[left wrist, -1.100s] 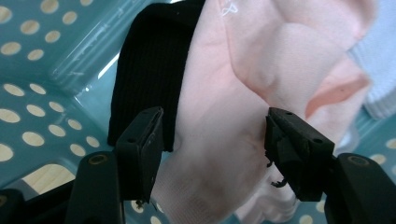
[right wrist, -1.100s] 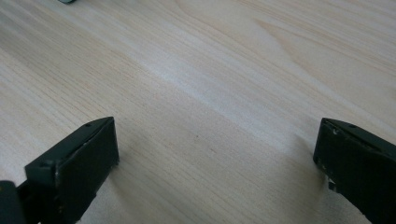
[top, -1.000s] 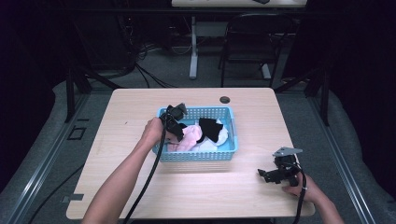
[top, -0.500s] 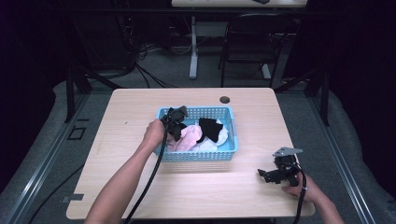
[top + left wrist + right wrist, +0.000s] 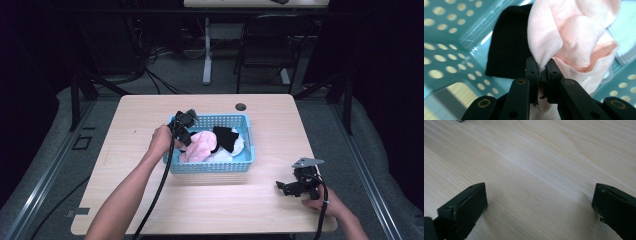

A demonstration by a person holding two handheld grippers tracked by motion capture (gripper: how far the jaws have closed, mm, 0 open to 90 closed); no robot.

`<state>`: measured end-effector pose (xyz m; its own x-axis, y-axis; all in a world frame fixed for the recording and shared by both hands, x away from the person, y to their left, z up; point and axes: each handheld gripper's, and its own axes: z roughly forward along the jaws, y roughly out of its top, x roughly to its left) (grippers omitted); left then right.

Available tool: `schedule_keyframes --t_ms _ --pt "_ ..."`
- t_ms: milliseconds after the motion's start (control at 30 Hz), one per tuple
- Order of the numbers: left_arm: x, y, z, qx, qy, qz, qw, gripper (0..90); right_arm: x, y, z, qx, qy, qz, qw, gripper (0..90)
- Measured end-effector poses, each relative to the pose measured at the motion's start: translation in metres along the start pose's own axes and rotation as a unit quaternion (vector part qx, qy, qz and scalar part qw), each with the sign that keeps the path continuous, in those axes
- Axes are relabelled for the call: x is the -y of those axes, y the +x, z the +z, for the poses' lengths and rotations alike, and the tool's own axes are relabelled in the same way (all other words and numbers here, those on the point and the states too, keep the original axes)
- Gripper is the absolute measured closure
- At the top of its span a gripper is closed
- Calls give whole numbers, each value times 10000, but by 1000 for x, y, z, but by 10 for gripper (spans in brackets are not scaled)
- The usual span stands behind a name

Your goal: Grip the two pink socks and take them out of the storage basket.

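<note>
The left gripper (image 5: pixel 186 131) reaches into the left end of the blue plastic basket (image 5: pixel 210 167), which stands at the middle of the wooden table (image 5: pixel 150 107); its 2 jaws have just been closing and now pinch a fold of the pink cloth (image 5: pixel 564 37) tight between them, as the left gripper view shows. The pink cloth lies bunched in the basket's left half, in the high view at (image 5: pixel 200 145); beneath and beside it lies a black ribbed cloth (image 5: pixel 509 47), and a pale blue-white cloth (image 5: pixel 626 42) sits at the far side of the pink one. The right gripper (image 5: pixel 296 187) rests low over the table's near right corner, well apart from the basket; its 2 jaws stand wide apart with only bare wood between them (image 5: pixel 539 195).
</note>
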<state>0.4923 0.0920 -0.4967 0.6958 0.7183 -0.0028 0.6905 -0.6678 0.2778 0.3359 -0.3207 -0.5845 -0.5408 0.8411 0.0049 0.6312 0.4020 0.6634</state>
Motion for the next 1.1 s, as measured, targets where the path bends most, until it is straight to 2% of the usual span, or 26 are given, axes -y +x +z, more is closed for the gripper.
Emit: schedule_keyframes --t_ms 400,633,1000,1100 --pt "2 -5 -28 -84 -385 136 9991 835 0 0 0 -1 -1 -1 10000 0" --pt "0 -5 -45 -143 -501 194 9985 835 0 0 0 -1 1 -3 10000 0" --pt "-2 -4 -72 7 -594 292 9978 834 0 0 0 -3 -1 -3 10000 0" --pt "-2 -5 -78 116 -648 296 9974 834 0 0 0 -5 -2 -3 10000 0"
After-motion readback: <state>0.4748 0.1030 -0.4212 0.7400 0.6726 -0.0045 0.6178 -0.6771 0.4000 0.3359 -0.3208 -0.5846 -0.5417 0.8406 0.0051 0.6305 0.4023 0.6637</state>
